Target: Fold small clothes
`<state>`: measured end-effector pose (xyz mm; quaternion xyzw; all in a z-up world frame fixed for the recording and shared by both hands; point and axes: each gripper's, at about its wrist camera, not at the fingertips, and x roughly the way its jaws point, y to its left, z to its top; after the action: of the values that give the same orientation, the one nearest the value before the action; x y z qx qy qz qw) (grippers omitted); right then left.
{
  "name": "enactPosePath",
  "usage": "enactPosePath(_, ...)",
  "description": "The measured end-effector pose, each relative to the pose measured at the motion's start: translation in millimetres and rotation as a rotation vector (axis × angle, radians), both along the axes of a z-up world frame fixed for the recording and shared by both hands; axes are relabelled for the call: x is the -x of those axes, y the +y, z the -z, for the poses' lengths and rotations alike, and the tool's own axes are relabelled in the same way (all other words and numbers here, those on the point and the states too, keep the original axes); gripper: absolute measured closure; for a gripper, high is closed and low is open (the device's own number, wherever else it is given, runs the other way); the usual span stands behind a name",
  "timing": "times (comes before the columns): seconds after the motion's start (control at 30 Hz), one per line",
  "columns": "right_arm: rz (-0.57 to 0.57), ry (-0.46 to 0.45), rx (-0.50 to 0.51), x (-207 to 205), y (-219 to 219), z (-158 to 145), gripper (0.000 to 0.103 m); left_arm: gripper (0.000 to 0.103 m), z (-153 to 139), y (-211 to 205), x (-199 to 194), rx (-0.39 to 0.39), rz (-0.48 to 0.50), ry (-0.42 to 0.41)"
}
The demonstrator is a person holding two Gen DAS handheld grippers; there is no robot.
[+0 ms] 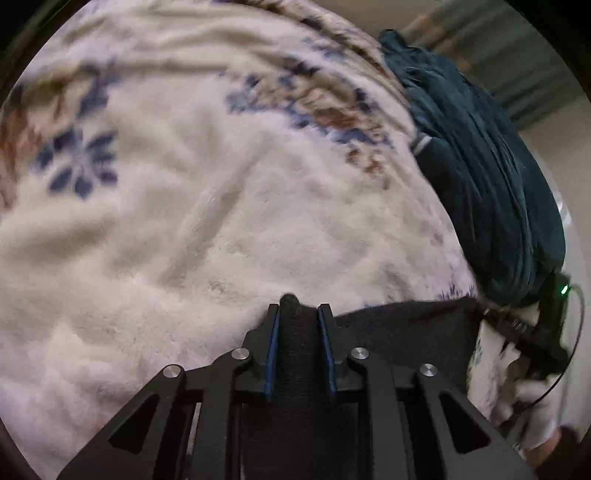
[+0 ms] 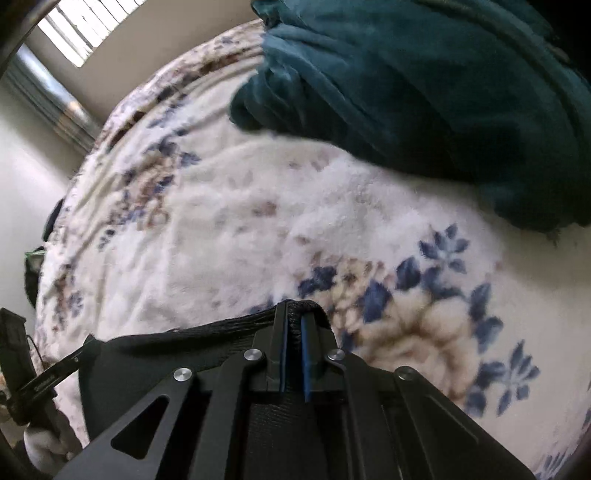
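A small black garment (image 1: 399, 332) hangs stretched between both grippers over a fluffy white floral blanket (image 1: 207, 206). My left gripper (image 1: 298, 314) is shut on a bunched edge of it, the fabric filling the gap between the blue pads. Off to the right of that view, the right gripper (image 1: 524, 325) holds the garment's other end. In the right wrist view my right gripper (image 2: 294, 321) is shut on a ribbed black hem (image 2: 207, 328), and the black garment (image 2: 147, 369) runs left to the left gripper (image 2: 48, 376).
A crumpled teal fleece cloth (image 1: 491, 184) lies on the blanket at the right, also seen as the teal cloth (image 2: 436, 92) at the top of the right wrist view. The blanket (image 2: 258, 206) covers a bed. A window with a curtain (image 2: 74, 29) is at upper left.
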<state>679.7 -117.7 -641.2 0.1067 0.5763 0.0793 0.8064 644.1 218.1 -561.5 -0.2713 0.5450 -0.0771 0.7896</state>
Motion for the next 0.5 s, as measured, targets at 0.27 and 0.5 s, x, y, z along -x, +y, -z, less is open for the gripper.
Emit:
enactPosePath(0.27,0.009,0.049,-0.031,32.1,-31.3,-34.8,0.062,0.037,-40.8,16.9,33.1,0.092,-0.043,-0.011)
enactPosePath(0.5,0.265,0.335,-0.184,147.3,-89.1,-16.0,0.062,0.037,-57.7,0.6,113.3,-0.007,-0.074,-0.01)
